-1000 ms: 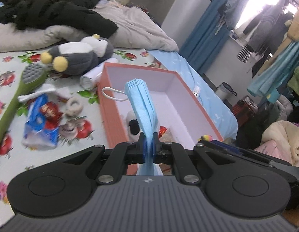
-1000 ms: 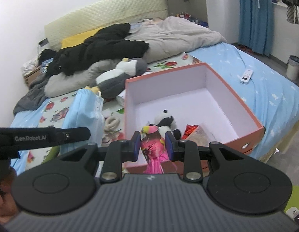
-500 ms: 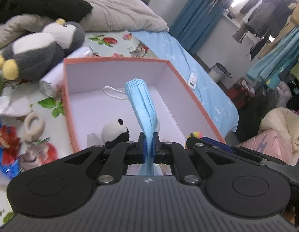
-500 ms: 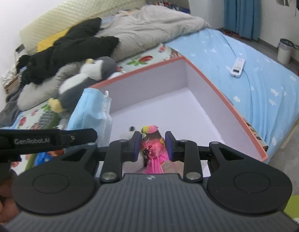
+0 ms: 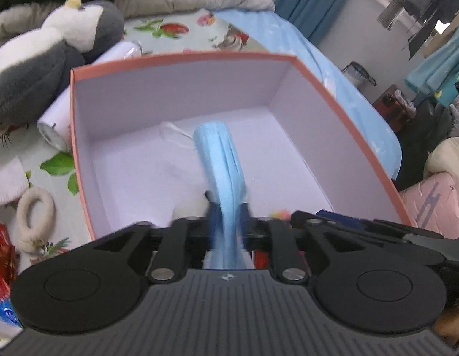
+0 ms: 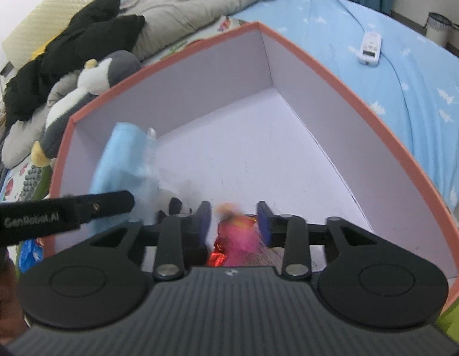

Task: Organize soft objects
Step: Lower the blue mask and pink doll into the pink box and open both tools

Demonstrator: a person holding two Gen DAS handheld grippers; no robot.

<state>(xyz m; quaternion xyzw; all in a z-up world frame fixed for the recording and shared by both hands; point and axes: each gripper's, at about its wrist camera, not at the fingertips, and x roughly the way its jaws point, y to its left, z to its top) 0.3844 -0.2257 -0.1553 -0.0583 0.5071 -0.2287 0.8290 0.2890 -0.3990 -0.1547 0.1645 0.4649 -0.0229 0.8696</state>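
Both grippers now down over the box (image 5: 182, 59): left gripper (image 5: 228, 207) jaws opening around the mask (image 5: 220, 154), right gripper (image 6: 234, 216) jaws opening, pink toy (image 6: 235, 234) loose between them; both drops nearly done.

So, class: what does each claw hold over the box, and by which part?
Both claws are opening. The left claw has the blue face mask's lower end between its fingers; the right claw's pads stand clear of the pink toy.
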